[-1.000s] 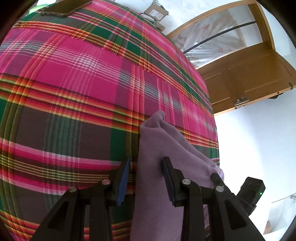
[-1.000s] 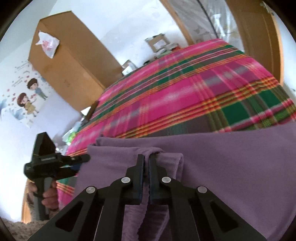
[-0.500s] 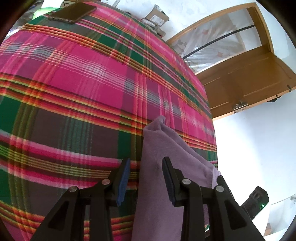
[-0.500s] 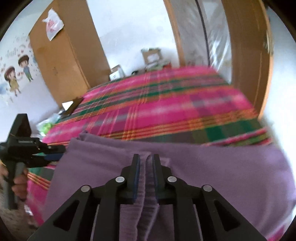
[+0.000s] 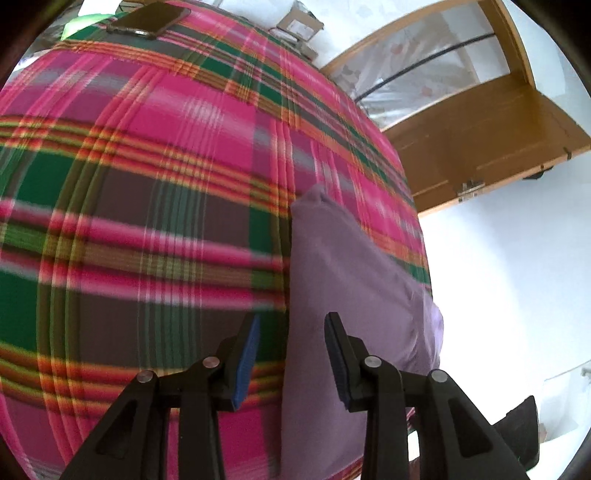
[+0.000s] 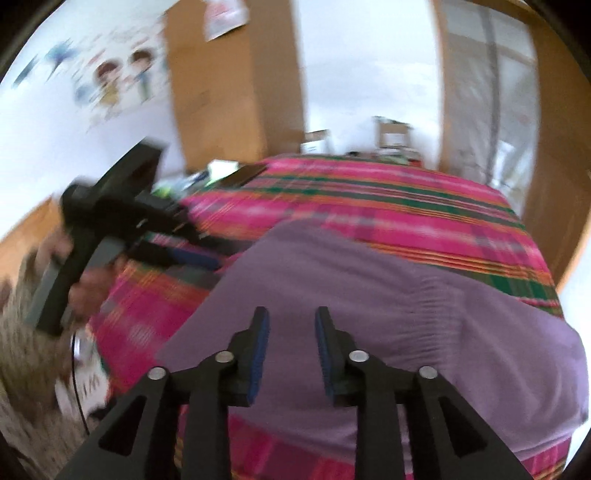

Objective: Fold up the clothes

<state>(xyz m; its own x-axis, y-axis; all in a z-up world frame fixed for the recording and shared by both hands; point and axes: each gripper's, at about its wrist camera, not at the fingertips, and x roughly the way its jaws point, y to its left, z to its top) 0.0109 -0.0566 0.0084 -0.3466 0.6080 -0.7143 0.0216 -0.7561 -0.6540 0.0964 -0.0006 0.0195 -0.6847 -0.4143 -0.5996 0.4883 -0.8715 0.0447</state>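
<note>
A purple garment (image 6: 369, 306) lies folded on the pink and green plaid bed cover (image 6: 406, 206). In the left wrist view the garment (image 5: 351, 280) runs along the bed's right side. My left gripper (image 5: 291, 332) is open and empty over the garment's left edge; it also shows in the right wrist view (image 6: 207, 251), held by a hand. My right gripper (image 6: 291, 325) is open and empty just above the garment, near its elastic waistband (image 6: 439, 310).
A dark phone (image 5: 147, 22) lies at the bed cover's (image 5: 147, 184) far corner. Cardboard boxes (image 6: 391, 136) stand against the far wall. A wooden door (image 5: 480, 129) and a wooden wardrobe (image 6: 229, 92) flank the bed. The bed's right edge drops to white floor.
My right gripper has opened and let go of the purple garment, which now lies flat. The left gripper stayed open and shifted slightly over the bed.
</note>
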